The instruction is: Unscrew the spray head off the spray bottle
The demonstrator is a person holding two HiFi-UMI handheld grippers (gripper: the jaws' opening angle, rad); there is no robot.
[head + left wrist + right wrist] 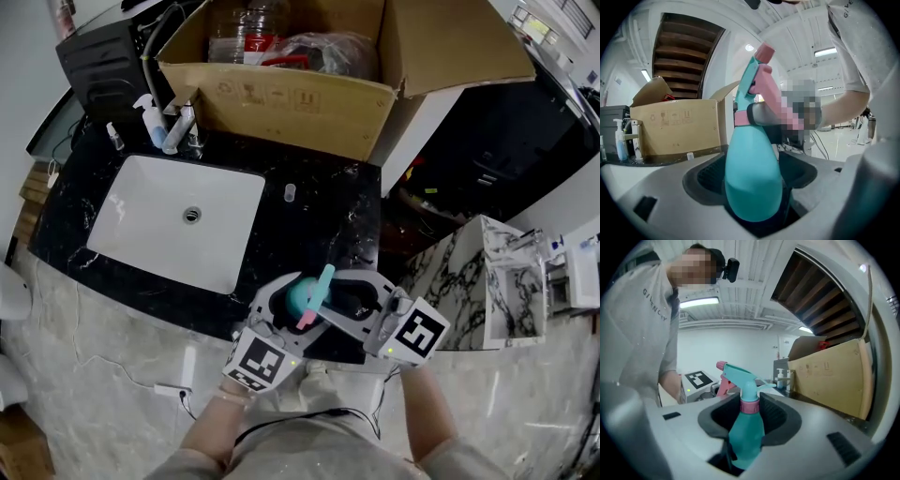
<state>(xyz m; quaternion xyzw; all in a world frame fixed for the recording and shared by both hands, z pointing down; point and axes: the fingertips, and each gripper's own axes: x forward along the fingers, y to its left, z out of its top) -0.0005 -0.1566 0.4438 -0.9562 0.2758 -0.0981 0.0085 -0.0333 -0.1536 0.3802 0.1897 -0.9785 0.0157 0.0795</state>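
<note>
A teal spray bottle [298, 296] with a pink collar and pink trigger hangs in the air between both grippers, in front of the counter edge. My left gripper [284, 302] is shut on its wide body [752, 187], jaws standing wide. The spray head [757, 75] points up and away in the left gripper view. My right gripper [354, 296] is shut on the bottle's narrow upper part by the pink collar [750, 406], with the teal spray head [737, 373] just past its fingers. The left gripper's marker cube [698, 378] shows behind the bottle.
A black stone counter [323, 202] holds a white sink [127, 192], a faucet and a soap dispenser [150, 117], a small clear cup [290, 193] and a large open cardboard box [281, 103]. A marble-patterned cabinet [487, 272] stands to the right. A cable lies on the floor [169, 389].
</note>
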